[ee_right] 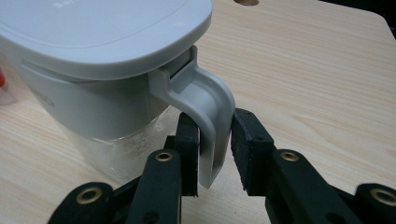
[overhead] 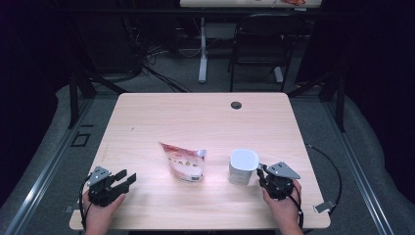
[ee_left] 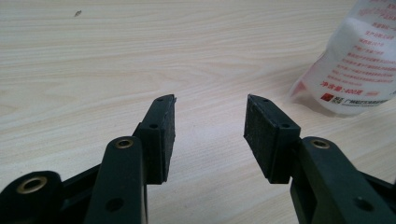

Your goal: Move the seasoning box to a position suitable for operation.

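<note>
Right gripper view: the right tool (ee_right: pixel 215 144) has its jaws straddling the grey handle (ee_right: pixel 212 116) of the white jug (ee_right: pixel 102 56), one pad touching. Left tool (overhead: pixel 122 180) stands apart over bare surface (overhead: pixel 205 117); the pouch (overhead: pixel 183 161) lies beyond, beside the jug.

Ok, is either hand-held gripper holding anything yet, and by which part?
The right hand-held gripper brackets the white container's handle, apparently not yet clamped. The left hand-held gripper is open, holding nothing.
</note>
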Motion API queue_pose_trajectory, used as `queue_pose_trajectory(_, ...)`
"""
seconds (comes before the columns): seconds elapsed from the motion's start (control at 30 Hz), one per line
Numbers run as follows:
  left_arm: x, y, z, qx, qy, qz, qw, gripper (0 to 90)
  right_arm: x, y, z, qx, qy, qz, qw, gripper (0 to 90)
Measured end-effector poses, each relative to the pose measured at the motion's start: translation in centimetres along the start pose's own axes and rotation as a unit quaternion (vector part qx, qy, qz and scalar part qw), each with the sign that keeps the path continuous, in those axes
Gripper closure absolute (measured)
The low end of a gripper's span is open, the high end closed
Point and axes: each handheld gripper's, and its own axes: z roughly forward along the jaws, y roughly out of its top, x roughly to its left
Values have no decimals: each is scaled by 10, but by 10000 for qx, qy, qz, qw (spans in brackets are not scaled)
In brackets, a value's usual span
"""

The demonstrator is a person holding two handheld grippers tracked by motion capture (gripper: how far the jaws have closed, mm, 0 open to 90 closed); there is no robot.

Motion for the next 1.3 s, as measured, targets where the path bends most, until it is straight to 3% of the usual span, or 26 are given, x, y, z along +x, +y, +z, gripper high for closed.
queue_pose_trajectory(0.5, 2, -2, -4, -24, 77, -32, 10000, 535, -4, 1, 4, -14, 136, -29, 9999, 735)
queue_pose_trajectory(1.03, 1, -2, -4, 9, 62, 38, 10000, 535, 6, 1, -1, 62, 429, -343, 9985, 738)
queue_pose_trajectory(1.3, 1, -2, -4, -21, 49, 31, 10000, 535, 14, 0, -6, 83, 730, -554, 9958, 737)
